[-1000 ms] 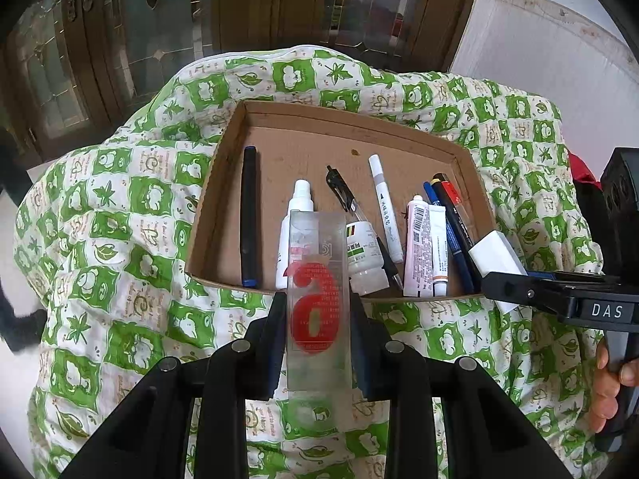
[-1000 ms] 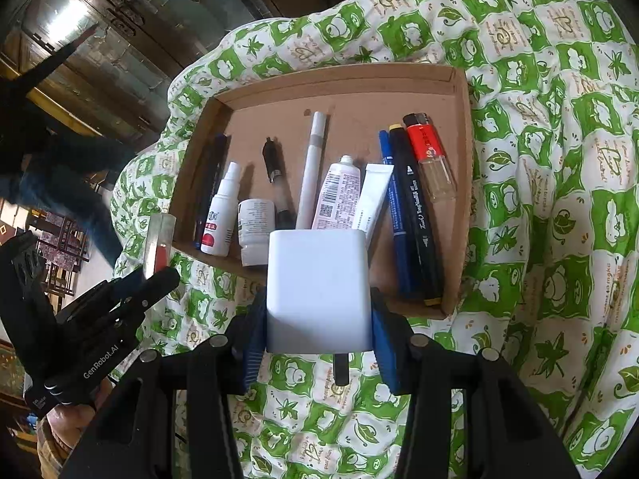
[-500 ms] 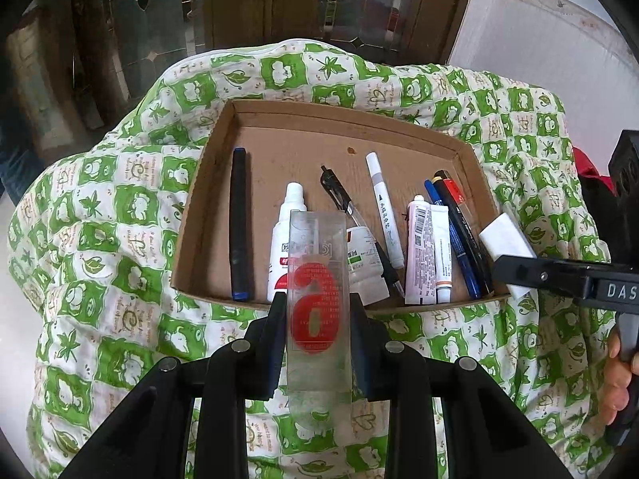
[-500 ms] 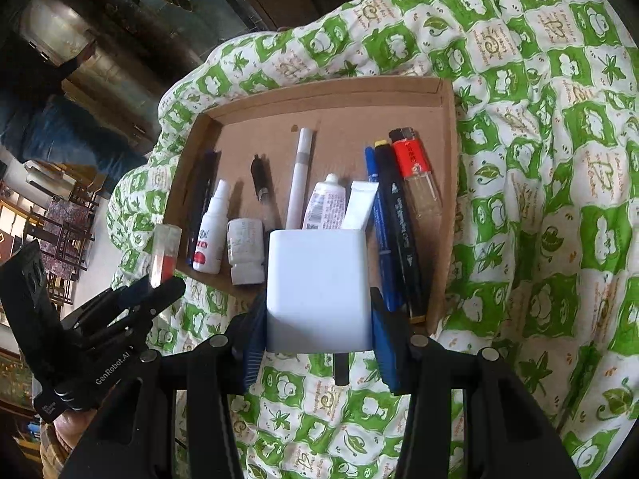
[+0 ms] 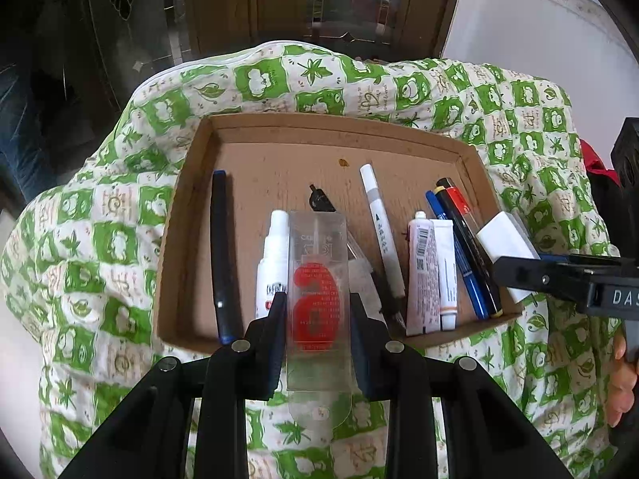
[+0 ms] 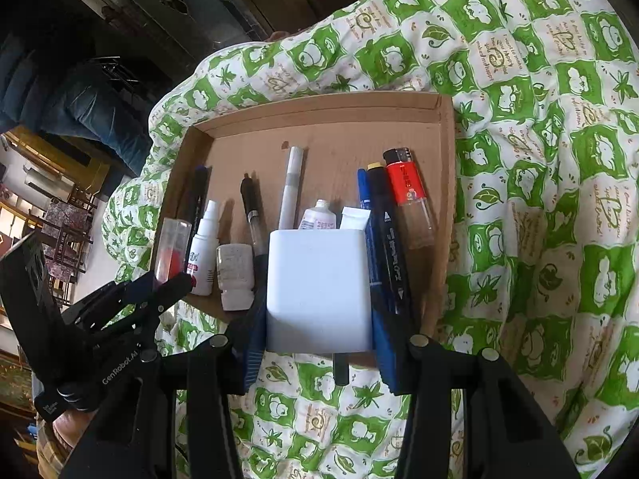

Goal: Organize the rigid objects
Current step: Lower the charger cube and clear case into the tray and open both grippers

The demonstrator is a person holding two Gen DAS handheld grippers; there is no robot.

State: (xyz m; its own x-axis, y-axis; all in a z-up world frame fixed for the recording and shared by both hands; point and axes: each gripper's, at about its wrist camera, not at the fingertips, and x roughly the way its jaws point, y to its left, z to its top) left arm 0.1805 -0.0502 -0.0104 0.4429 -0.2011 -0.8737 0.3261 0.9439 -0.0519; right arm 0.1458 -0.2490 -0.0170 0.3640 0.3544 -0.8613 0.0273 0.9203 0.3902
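Left gripper point(image 5: 318, 311): closed on a clear plastic case with a red figure point(image 5: 317, 299), one pad against each long side. The case stands upright between the fingers, its top reaching out over the near edge of the cardboard tray point(image 5: 279, 155), in front of the white dropper bottle point(image 5: 275, 255) and the small white pill bottle point(image 6: 235, 275). In the right wrist view the same case point(image 6: 171, 247) shows at the tray's left near corner.

Right gripper point(image 6: 318, 303): closed on a white rectangular block point(image 6: 318, 287), both blue pads pressed flat to its sides. The block sits over the tray's near wall, hiding the lower ends of the two tubes point(image 6: 319, 217).

Tray contents, laid lengthwise side by side: black pen point(image 5: 219, 255), white marker point(image 5: 379, 223), blue pen point(image 6: 363, 191), black marker point(image 6: 389, 231), red lighter point(image 6: 409, 195) nearest the right wall. The tray rests on a green-and-white patterned cloth point(image 6: 539, 159).
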